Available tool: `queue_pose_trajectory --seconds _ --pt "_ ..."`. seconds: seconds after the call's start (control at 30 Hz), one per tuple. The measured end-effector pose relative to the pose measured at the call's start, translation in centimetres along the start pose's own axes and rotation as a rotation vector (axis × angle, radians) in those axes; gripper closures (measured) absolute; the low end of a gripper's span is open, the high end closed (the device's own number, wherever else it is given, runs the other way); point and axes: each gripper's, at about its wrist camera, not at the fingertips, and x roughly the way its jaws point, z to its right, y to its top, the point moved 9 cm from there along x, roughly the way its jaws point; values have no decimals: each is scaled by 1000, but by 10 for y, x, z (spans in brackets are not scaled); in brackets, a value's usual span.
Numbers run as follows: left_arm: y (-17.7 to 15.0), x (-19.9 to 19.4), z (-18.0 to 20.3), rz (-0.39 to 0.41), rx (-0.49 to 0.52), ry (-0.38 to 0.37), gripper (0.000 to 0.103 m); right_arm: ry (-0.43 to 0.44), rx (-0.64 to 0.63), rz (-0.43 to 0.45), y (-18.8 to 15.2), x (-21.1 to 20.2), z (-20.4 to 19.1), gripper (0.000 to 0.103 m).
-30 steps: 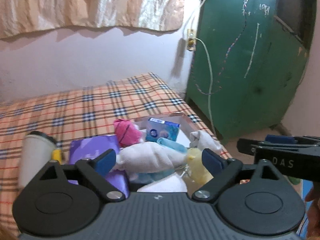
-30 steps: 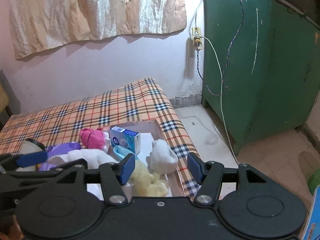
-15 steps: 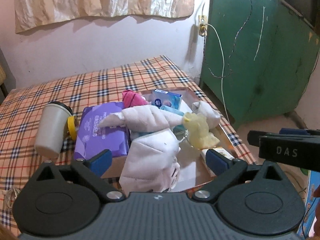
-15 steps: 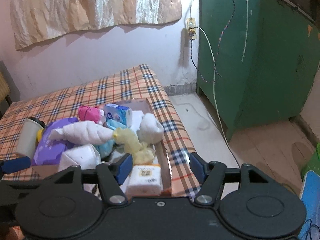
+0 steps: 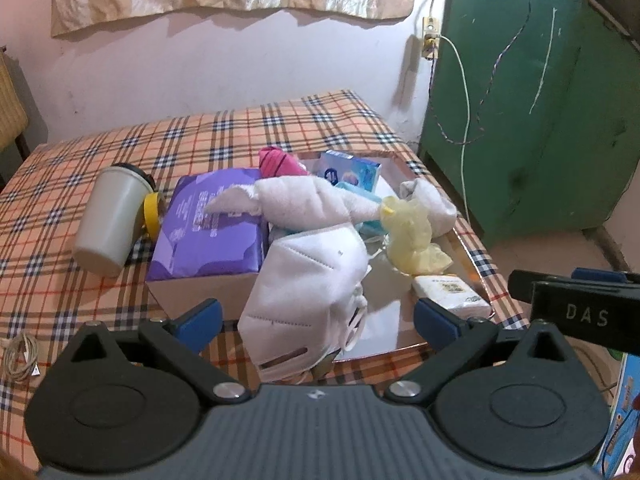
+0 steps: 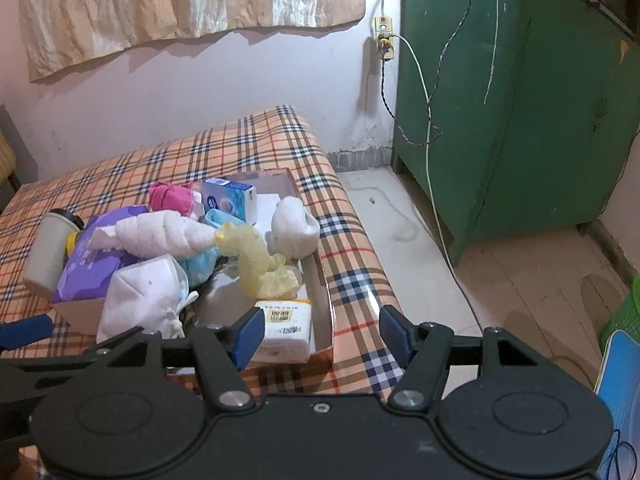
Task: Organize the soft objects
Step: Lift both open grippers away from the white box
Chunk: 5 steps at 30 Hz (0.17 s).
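Observation:
A shallow tray [image 5: 478, 250] on the plaid bed holds a heap of soft things. In it lie a white face mask [image 5: 308, 280], a rolled white towel [image 5: 304, 200], a yellow glove [image 5: 408, 236], a white sock [image 5: 434, 204], a pink cloth [image 5: 280, 162], a purple pack [image 5: 212, 224], a blue box [image 5: 352, 172] and a tissue pack [image 5: 448, 292]. My left gripper [image 5: 316, 320] hangs open and wide just in front of the mask, touching nothing. My right gripper [image 6: 322, 332] is open above the tray's near right corner, with its left finger beside the tissue pack [image 6: 286, 330].
A beige cup [image 5: 108, 220] and a yellow tape roll [image 5: 152, 212] lie left of the tray. A coiled cable [image 5: 20, 356] sits near the bed's front left. A green cabinet [image 6: 520, 100] stands to the right, with a cord hanging from a wall socket [image 6: 384, 36] and bare floor in between.
Both grippers have drawn back from the heap. The rolled towel that sat between the left fingers now lies on the pile, and the left jaws stand wider. The mask and the tissue pack came into view.

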Motion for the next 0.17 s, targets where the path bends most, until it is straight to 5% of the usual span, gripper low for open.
queue_pose_trajectory --seconds 0.17 --pt "-1 1 -2 -9 -4 -1 0 2 0 -2 -1 1 0 27"
